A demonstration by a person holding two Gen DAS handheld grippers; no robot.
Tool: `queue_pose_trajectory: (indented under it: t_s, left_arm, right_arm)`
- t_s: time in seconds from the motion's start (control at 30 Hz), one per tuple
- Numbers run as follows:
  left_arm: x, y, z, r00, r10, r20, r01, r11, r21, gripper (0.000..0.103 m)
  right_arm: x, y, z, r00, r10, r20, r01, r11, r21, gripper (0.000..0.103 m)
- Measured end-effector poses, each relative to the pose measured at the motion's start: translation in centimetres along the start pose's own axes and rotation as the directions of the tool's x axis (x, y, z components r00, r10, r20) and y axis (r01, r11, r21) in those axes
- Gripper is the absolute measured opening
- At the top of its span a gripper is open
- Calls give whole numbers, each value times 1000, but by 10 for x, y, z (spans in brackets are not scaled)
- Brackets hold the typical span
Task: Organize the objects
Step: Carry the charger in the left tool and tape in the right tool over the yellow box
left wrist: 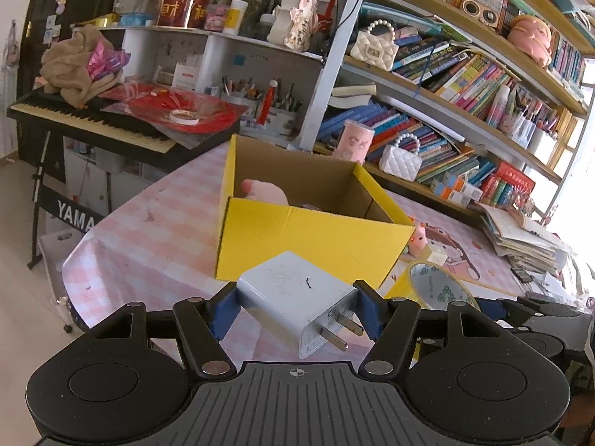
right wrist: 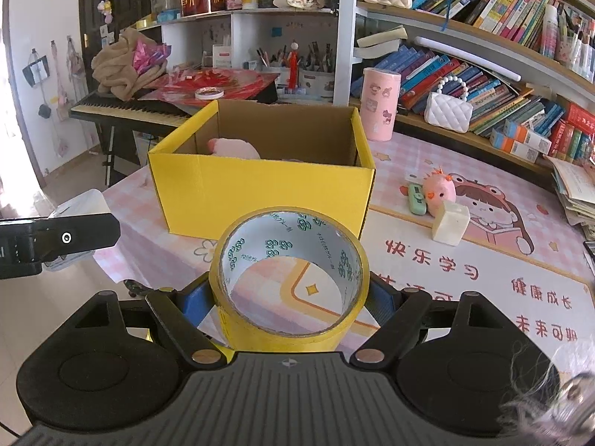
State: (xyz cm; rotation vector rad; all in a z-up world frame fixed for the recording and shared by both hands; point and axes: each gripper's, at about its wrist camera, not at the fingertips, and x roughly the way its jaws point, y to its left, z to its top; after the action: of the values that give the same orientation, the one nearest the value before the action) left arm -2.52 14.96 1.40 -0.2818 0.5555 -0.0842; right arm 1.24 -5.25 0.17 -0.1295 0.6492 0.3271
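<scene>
Charger: clearly, the white plug charger [left wrist: 297, 297] sits squarely between the two blue pads of the left gripper [left wrist: 297, 310], one pad on each side face, its two metal prongs aimed back toward the camera and to the right.
Left fingers: closed onto the charger at a middling width, pads [left wrist: 223, 312] pressed on its flanks, so that it hangs clear of the table.
Tape roll: the yellow tape roll [right wrist: 290, 278] stands on edge between the pads of the right gripper [right wrist: 290, 297], its open core facing the camera and the tablecloth showing through it.
Right fingers: spread fairly wide and clamped on the roll's outer rim, one blue pad [right wrist: 383, 297] at each side.
Box: the yellow cardboard box [right wrist: 260, 193] stands open on the table beyond both grippers, just past the charger in the left view and just past the roll in the right view.
Inside the box: a pink plush toy [right wrist: 234, 148] lies at its left end.
Table: a pink checked tablecloth [right wrist: 483, 278] with a cartoon print.
Right of the box: a small pink chick toy [right wrist: 438, 191], a green clip [right wrist: 416, 197] touching it, and a cream block [right wrist: 450, 223] just in front.
Behind: a pink cylinder [right wrist: 381, 104] near the box's far right corner.
</scene>
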Motion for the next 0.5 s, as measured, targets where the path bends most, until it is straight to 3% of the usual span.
queue_pose_trajectory:
  t_s: [0.23,0.5]
  left_arm:
    - [11,1,13,1000,6,22,-6,1000,12,65]
    - [34,-3,49,996,30,84,-32,999,28,65]
  right_arm:
    - [9,-1,18,1000,-10,22,11,1000,-9,81]
    - [27,-19,59,993,-17,117,17,1000,-2,81]
